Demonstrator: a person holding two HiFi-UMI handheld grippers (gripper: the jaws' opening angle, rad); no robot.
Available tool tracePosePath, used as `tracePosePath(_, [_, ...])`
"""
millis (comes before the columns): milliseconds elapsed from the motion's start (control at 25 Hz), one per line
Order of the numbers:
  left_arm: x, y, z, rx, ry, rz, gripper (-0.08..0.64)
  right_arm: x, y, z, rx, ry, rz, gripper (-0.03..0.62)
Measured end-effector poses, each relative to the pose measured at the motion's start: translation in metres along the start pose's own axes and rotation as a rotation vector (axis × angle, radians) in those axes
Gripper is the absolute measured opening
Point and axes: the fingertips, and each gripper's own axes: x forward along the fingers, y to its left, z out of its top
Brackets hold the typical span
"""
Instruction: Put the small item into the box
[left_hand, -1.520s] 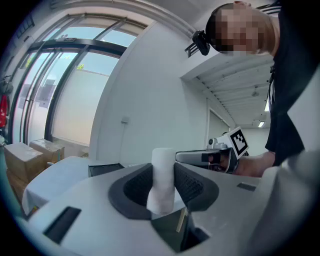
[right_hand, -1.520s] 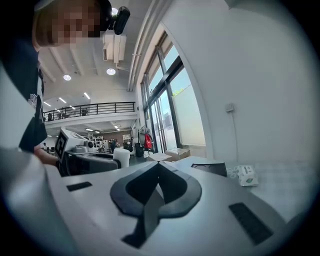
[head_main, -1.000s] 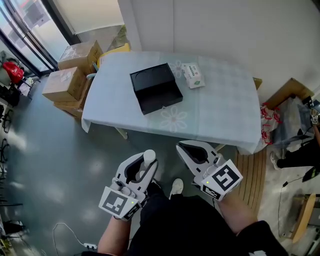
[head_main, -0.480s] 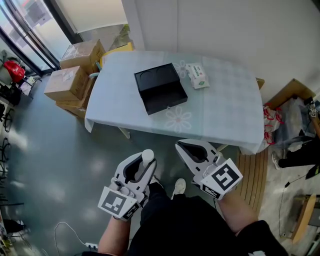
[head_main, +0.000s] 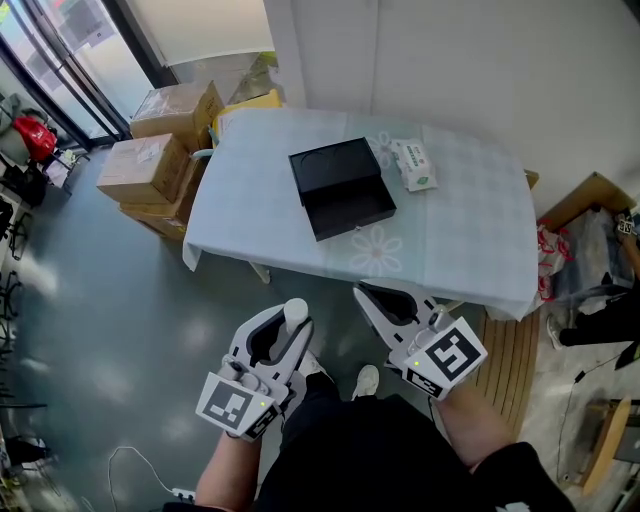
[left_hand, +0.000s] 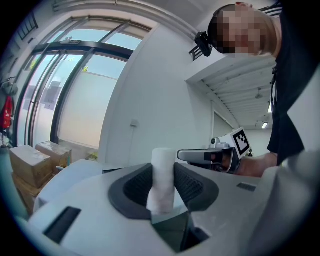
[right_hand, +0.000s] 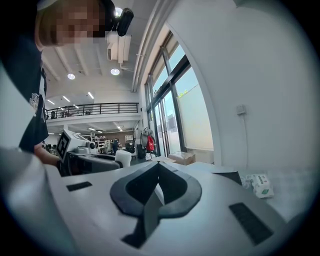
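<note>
Clamping a small white cylinder upright between the left gripper pads, long axis standing across the jaws. Aiming for the open black box, well ahead of those fingertips and slightly to their right, on the table. Holding both grippers nearly level, side by side, short of the table edge. Carrying the right gripper pinched together, empty, marginally nearer the box.

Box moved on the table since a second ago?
No. The box lies just as before beside the tissue pack on the table; only the head view's framing has shifted.
</note>
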Motion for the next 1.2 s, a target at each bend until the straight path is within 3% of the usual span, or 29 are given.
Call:
tracePosePath(520, [-0.003, 0.078, 0.011, -0.013, -0.005, 0.016, 0.134, 0.075, -0.009, 0.009, 0.009, 0.006, -0.002, 0.009])
tracePosePath(960, [-0.002, 0.135, 0.019, -0.02, 0.007, -0.022, 0.133, 0.13, -0.013, 0.013, 0.01, 0.011, -0.042, 0.009])
tracePosePath(1200, [-0.002, 0.157, 0.022, 0.014, -0.009, -0.05, 0.135, 0.147, -0.014, 0.016, -0.003, -0.002, -0.084, 0.009])
